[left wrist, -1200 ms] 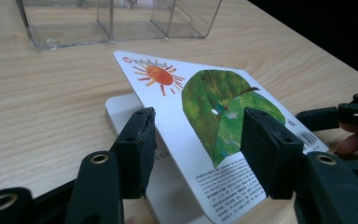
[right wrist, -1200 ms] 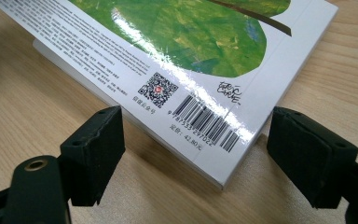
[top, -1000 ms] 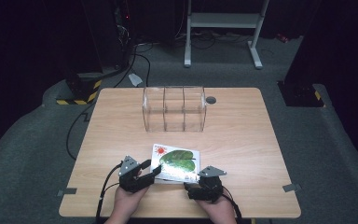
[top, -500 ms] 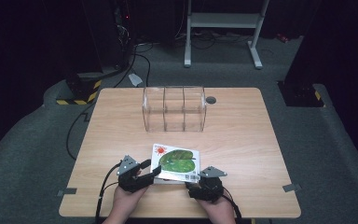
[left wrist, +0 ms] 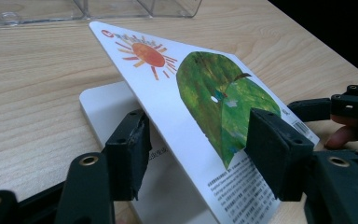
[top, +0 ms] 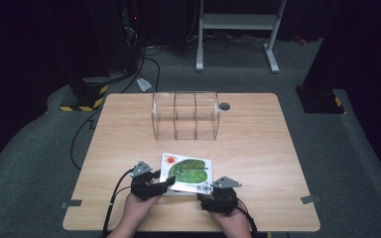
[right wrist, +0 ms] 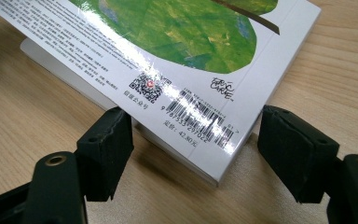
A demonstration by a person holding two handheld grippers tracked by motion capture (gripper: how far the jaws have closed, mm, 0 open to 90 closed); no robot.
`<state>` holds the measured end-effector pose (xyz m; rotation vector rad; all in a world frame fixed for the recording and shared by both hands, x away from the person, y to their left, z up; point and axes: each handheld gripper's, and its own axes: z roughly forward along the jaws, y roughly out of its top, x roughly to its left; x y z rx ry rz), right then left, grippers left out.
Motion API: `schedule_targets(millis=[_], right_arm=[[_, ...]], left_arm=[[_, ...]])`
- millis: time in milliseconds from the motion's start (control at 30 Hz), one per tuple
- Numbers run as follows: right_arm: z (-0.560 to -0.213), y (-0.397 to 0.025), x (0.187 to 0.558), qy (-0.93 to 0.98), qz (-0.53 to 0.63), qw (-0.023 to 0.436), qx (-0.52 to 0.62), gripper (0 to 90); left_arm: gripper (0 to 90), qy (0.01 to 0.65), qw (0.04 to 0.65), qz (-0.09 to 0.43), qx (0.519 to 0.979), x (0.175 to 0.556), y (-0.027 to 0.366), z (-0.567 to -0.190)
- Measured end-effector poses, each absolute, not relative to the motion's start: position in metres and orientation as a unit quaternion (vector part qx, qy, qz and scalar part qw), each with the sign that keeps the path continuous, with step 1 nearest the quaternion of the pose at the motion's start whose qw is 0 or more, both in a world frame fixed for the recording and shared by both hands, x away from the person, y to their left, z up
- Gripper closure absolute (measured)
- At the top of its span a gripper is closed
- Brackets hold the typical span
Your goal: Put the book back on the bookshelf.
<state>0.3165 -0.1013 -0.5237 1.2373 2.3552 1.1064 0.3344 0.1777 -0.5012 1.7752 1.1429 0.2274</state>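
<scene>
Book cover (left wrist: 205, 93) lifted more; left tool (left wrist: 200, 144) open astride it, right tool (right wrist: 193, 154) open.

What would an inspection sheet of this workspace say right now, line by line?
Surface: wooden table, a round grommet near its far edge.
Job's things: picture book at the near edge, its back cover lifted off the pages; clear three-bay organizer standing empty beyond it.
Clutter: nothing seen.
Grippers: left gripper has its jaws either side of the raised cover, a gap visible; right gripper is open, straddling the book's barcode corner.
Cables: one trails from each gripper toward the near edge; more lie on the floor behind the table.
Surroundings: grey carpet, a white stand, dark equipment with hazard striping.
</scene>
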Motion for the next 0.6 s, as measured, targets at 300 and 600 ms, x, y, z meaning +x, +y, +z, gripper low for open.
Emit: schedule_targets(millis=[300, 600], right_arm=[[-0.5239, -0.1006, 0.3167, 0.814, 0.378, 0.135, 0.420, 26.3], [-0.5239, -0.0998, 0.3161, 0.815, 0.376, 0.136, 0.419, 26.3]], left_arm=[[41.5, 0.468, 0.478, 0.091, 0.738, 0.3431, 0.1761, -0.5022], [45.3, 0.470, 0.479, 0.098, 0.735, 0.3443, 0.1779, -0.5022]])
